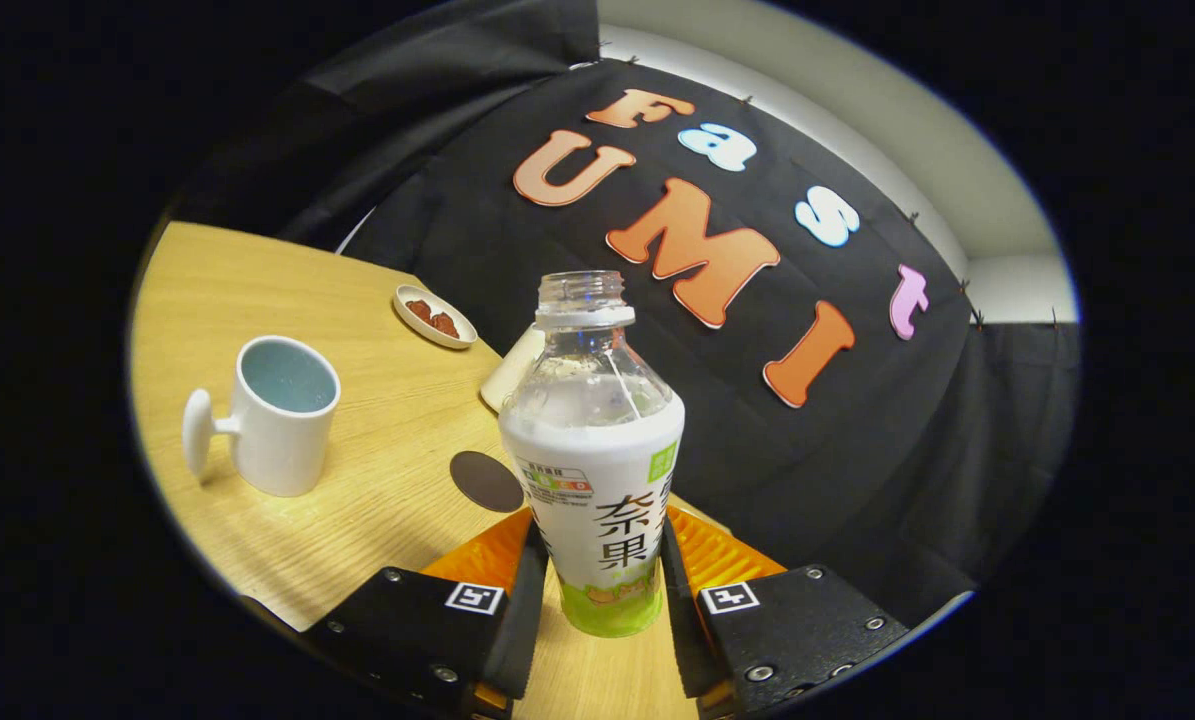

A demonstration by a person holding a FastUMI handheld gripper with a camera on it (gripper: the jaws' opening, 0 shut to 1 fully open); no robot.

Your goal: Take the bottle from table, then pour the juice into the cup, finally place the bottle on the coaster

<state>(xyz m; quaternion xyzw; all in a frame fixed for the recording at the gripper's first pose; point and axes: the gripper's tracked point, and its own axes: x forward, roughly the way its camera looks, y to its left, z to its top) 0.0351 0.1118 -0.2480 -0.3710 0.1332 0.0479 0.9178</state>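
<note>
While the gripper (602,590) is clamping the uncapped bottle (595,460) between both fingers, carrying it to tip over the cup (282,415) comes next.

Coded markers (474,598) on jaws gripping labelled bottle (594,450)

A pale object (513,382) (shape unclear) sits half-hidden behind the bottle (597,470).
</note>
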